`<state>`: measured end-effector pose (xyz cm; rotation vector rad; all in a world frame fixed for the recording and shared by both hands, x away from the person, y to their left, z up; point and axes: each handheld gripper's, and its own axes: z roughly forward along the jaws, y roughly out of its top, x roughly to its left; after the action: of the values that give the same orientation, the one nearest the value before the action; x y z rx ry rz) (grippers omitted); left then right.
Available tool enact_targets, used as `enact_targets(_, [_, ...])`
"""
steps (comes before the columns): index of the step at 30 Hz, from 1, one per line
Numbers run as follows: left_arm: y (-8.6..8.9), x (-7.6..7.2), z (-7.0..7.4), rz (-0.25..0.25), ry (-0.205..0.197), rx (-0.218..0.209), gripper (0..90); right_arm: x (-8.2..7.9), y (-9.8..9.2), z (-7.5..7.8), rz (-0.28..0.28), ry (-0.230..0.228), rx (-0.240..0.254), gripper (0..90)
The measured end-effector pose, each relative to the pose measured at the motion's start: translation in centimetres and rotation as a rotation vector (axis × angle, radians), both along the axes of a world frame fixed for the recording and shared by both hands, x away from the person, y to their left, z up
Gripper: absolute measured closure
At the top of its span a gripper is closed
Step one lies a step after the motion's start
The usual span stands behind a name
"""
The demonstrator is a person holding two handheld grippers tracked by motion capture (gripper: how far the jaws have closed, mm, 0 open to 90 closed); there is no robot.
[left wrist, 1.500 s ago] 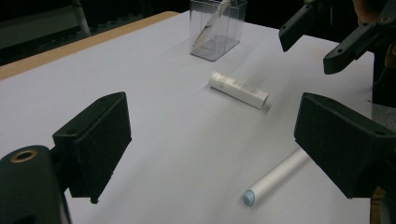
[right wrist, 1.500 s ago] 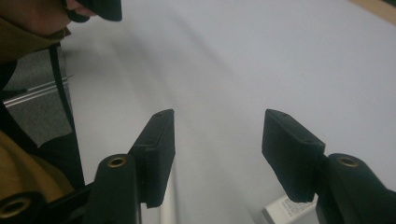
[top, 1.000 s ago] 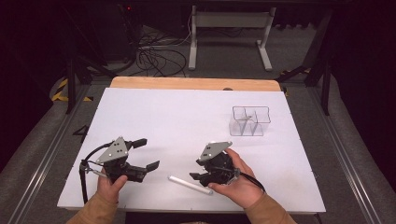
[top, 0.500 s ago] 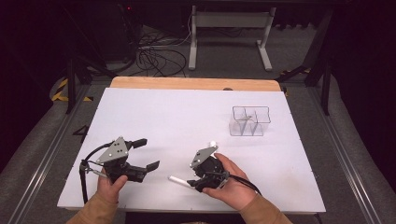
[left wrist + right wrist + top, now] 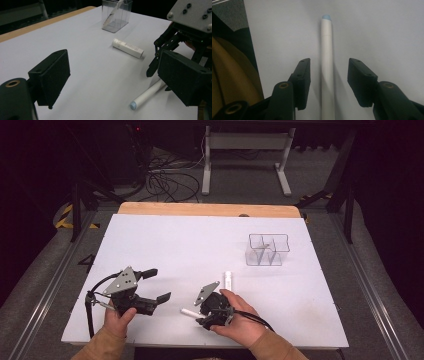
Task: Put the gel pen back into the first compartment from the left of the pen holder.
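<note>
The white marker (image 5: 327, 65) was still lying flat on the worktop (image 5: 165, 245), near its front edge, not yet gripped or lifted. The right gripper (image 5: 329, 82) had been brought down over it, and the fingers (image 5: 302, 75) had just been closing: they stood partly open on either side of the barrel, with a gap left on each side, so nothing was held. In the high view the marker (image 5: 190, 312) was seen just left of the right gripper (image 5: 212, 312), its long axis running across the worktop, the blue-tipped end pointing left and slightly far. The left gripper (image 5: 150, 285) was held wide open and empty. A short white tube (image 5: 228, 280) lay farther off, and the clear compartment box (image 5: 268, 251) at far right had one slim item in it. Grasping, carrying and probably placing were judged still to be done
</note>
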<state>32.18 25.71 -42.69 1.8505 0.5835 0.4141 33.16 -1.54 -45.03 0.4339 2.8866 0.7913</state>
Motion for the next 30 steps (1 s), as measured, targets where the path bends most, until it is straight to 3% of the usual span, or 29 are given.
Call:
enact_targets(12, [-0.1,0.0,-0.1,-0.003,0.008,-0.005,11.8,0.1,1.1,-0.9,0.025,-0.021,-0.054,68.0])
enact_targets(21, [-0.1,0.0,-0.1,-0.003,0.003,-0.001,11.8,0.1,1.2,-0.9,0.025,-0.009,-0.044,77.6])
enact_targets(30, [-0.1,0.0,-0.1,-0.002,0.003,0.0,11.9,0.1,1.1,-1.0,0.006,-0.002,-0.036,78.8])
